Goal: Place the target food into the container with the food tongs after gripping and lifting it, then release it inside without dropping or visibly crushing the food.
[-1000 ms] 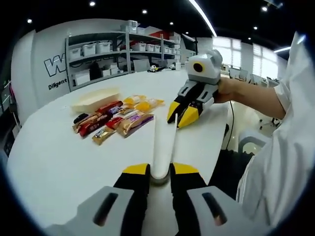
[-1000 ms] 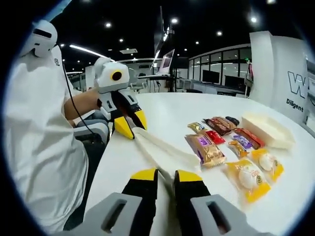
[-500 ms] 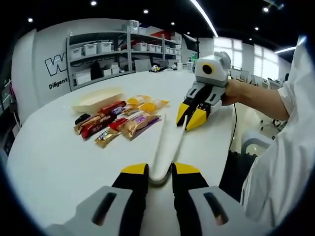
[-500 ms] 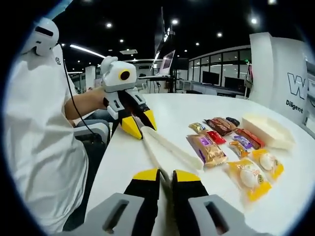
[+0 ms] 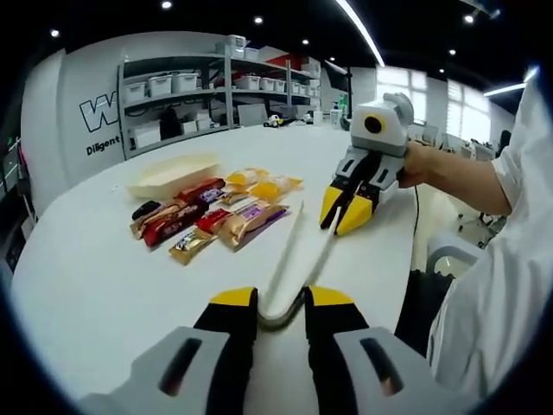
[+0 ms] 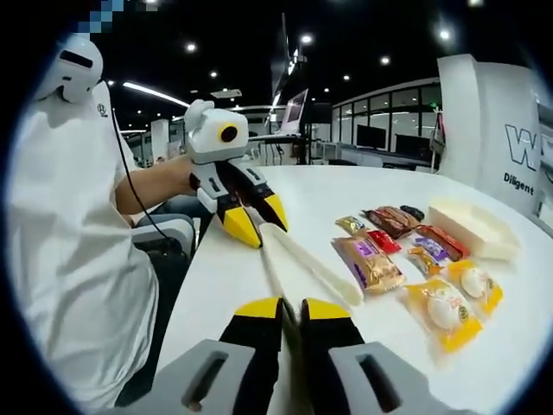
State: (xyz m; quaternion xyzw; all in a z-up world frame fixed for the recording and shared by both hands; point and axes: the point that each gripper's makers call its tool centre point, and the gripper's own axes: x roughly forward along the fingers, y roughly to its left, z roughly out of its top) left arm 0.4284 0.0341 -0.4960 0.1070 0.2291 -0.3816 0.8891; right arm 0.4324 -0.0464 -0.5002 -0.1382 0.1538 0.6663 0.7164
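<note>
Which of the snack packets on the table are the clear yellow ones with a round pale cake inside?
The two yellow packets at the end of the snack row farthest from the left gripper, beside the cream container. The others are brown, red and purple bar wrappers.

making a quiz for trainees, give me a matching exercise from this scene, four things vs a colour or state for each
Column 1:
1. food tongs
2. container
3. left claw
4. purple-label snack packet

Column 2:
a. cream, empty, at the far end of the snack row
b. lying flat on the white table
c. shut on the tongs' bend
d. white, two arms spreading toward the snacks

Pairs: 1-d, 2-a, 3-c, 4-b
</note>
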